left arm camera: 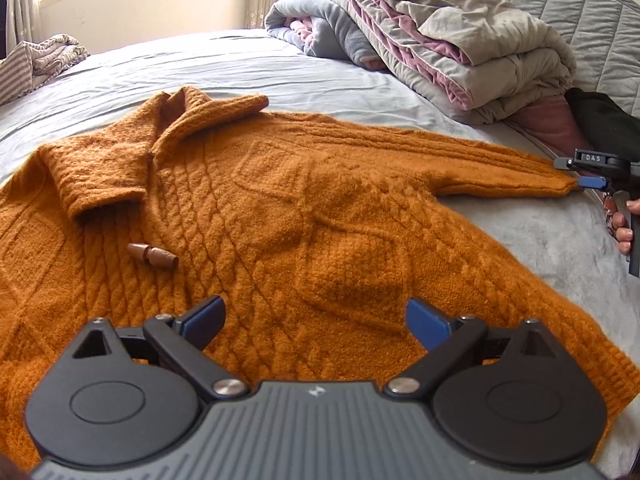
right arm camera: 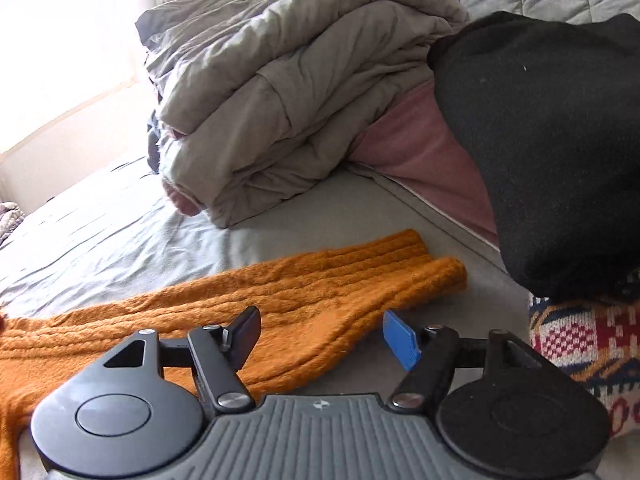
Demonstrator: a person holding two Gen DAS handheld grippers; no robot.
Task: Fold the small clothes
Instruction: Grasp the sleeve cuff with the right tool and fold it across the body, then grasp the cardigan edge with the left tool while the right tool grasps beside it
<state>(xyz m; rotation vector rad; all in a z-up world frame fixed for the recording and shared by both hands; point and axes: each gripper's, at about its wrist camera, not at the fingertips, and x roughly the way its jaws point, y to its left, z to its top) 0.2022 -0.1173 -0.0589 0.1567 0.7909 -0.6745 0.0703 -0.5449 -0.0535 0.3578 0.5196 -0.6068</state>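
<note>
We're over the bed (left arm camera: 248, 56) now, and the orange knitted sweater (left arm camera: 280, 216) lies spread across the grey sheet, front up, its collar turned out and a brown toggle button (left arm camera: 152, 257) resting on the cable knit. One sleeve is already laid in over the chest on the collar side; we read that as the first fold made. The other sleeve (right arm camera: 312, 280) runs straight out toward the bed's edge, flat and unfolded, its ribbed cuff (right arm camera: 432, 268) lying just short of the dark bundle of cloth.

Our left gripper (left arm camera: 314, 320) hangs above the sweater's lower body with its jaws spread wide and nothing between them; the blue pads sit clear of the wool. Our right gripper (right arm camera: 320, 338) is at the outstretched sleeve, jaws apart too, the sleeve passing beneath them but not pinched. From the left camera we see that gripper (left arm camera: 592, 176) right at the cuff end, a hand on its handle.

So we're early in the job, by our reckoning. The long sleeve has to come in across the body, then the hem goes up toward the collar. The folded quilt (right arm camera: 288, 92) piled at the head of the bed stays out of the way.
</note>
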